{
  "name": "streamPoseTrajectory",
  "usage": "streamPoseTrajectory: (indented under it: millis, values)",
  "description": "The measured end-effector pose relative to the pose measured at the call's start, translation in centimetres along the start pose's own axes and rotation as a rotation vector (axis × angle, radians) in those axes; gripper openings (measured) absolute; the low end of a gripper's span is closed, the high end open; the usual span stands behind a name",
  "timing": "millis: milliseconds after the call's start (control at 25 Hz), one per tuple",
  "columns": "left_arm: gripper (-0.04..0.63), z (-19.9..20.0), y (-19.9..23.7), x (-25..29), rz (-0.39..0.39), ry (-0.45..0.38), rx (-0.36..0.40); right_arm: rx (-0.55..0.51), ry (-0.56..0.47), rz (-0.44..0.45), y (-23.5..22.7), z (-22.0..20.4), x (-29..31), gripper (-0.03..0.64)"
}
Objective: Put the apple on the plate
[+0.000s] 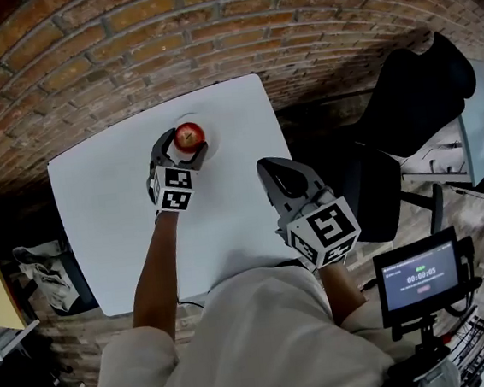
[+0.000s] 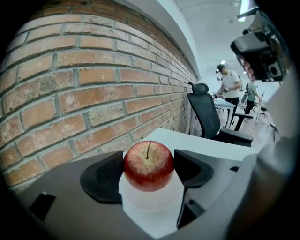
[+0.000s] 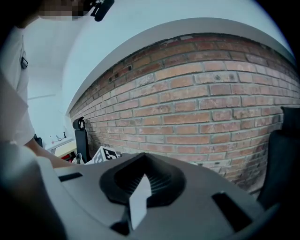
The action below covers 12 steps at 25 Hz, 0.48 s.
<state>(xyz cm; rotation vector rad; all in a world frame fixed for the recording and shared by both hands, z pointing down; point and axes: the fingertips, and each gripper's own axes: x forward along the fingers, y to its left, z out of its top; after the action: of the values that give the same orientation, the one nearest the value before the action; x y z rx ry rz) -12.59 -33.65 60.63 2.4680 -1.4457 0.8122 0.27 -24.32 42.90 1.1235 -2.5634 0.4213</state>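
Apple (image 2: pixel 148 165) sits upright, stem up, on the small white plate (image 2: pixel 151 200), near the far edge of the white table (image 1: pixel 115 210) by the brick wall (image 1: pixel 207 29).

Left gripper (image 2: pixel 149 169): jaws closed around the apple, one dark pad (image 2: pixel 104 177) against its left side and the other against its right. No gap is visible on either side in the left gripper view. The head view confirms the jaws flank the fruit over the plate.

Right gripper (image 1: pixel 272 172): held off the near right edge of the table, well apart from the plate. The right gripper view shows its jaws brought together, only a thin pale sliver between the pads, and nothing held.

Black office chair (image 1: pixel 412 93) stands right of the table.
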Motion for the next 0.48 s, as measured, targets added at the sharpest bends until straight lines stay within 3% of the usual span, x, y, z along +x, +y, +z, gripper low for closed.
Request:
streamPoseTrajectory:
  millis: [480]
  values:
    - [0.347, -2.5, 1.0, 3.7, -0.003, 0.073, -0.02, 0.035, 0.027, -0.02, -1.7, -1.7, 0.1, 0.003]
